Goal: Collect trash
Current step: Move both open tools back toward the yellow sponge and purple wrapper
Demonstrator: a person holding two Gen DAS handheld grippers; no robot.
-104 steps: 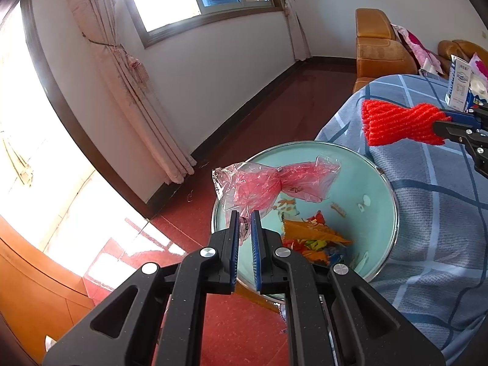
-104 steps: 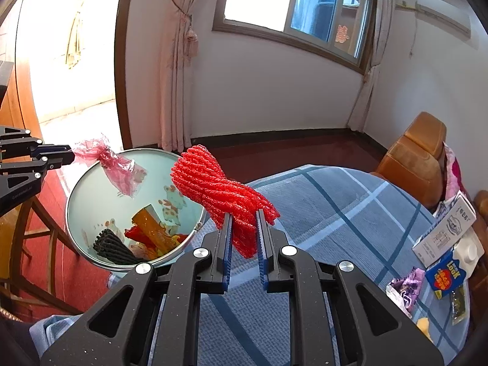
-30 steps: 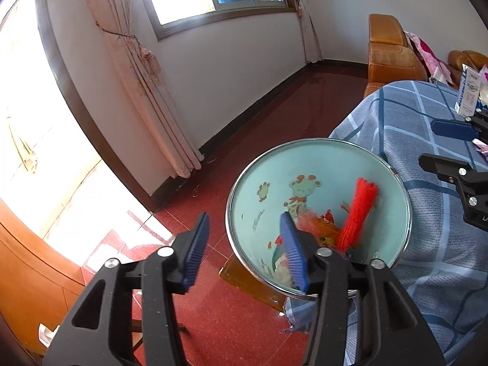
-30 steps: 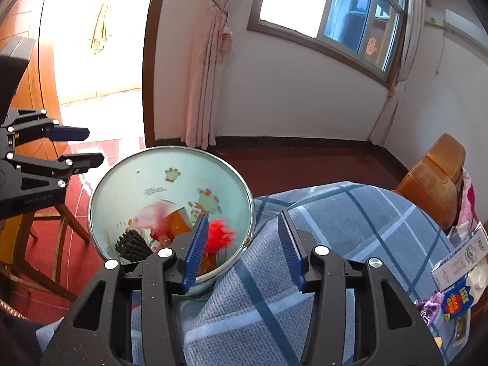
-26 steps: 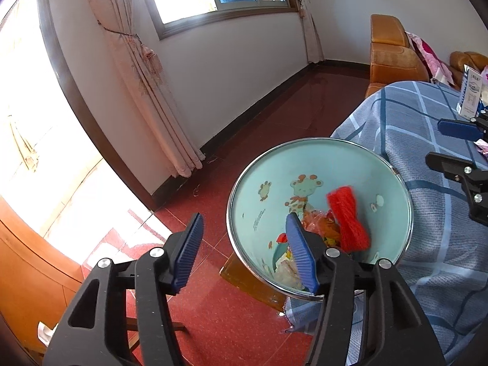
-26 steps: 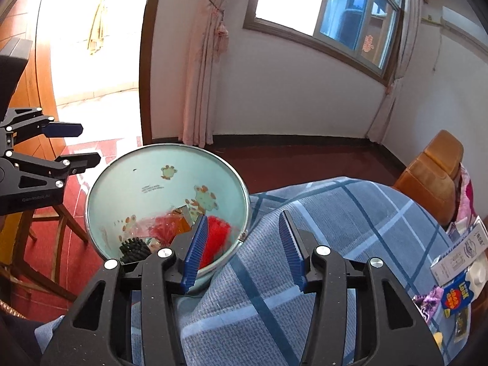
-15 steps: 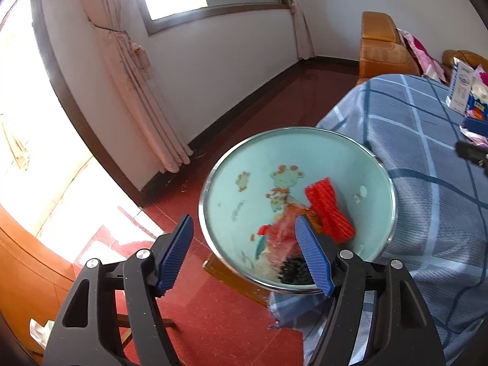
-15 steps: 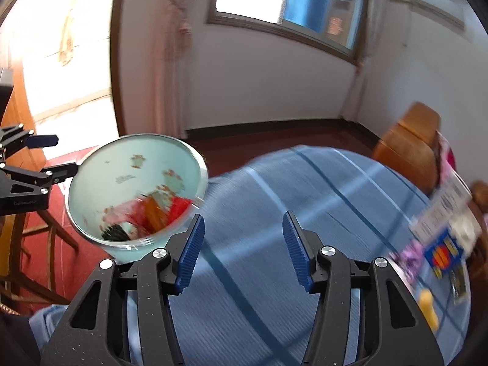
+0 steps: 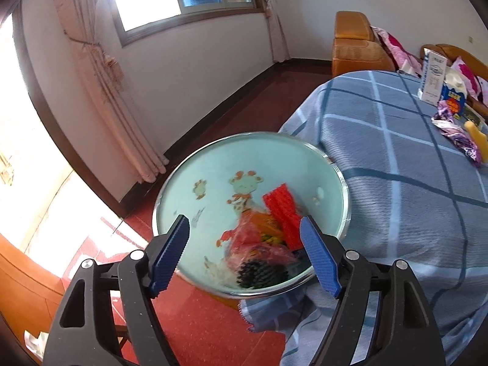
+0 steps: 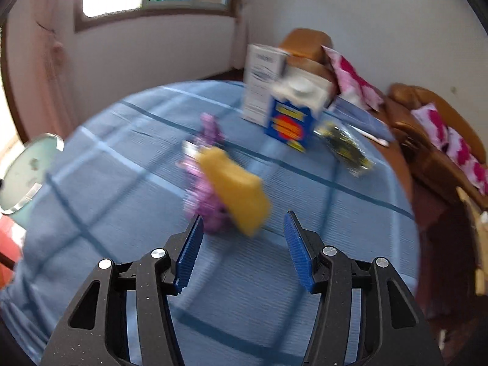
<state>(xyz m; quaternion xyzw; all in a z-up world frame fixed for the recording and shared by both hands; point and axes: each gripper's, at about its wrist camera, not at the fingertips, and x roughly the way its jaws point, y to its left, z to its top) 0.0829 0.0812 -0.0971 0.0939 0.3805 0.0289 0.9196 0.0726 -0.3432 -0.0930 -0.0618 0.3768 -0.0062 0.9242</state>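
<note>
Between our left gripper's (image 9: 245, 253) spread, empty jaws, we are seeing the pale green basin (image 9: 183, 183) standing beside the table's blue checked cloth (image 9: 396, 158); the red mesh (image 9: 282, 210), a pink wrapper (image 9: 247, 238) and a black piece (image 9: 259, 274) are lying inside. Our right gripper (image 10: 242, 245) is hanging wide apart and empty above the cloth, near a yellow piece (image 10: 238, 192) touching a purple wrapper (image 10: 204, 201). Farther back, two cartons (image 10: 289, 119) are standing.

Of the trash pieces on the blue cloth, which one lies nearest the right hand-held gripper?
The yellow sponge-like block, just ahead of the right hand-held gripper; the cartons stand farther back.
</note>
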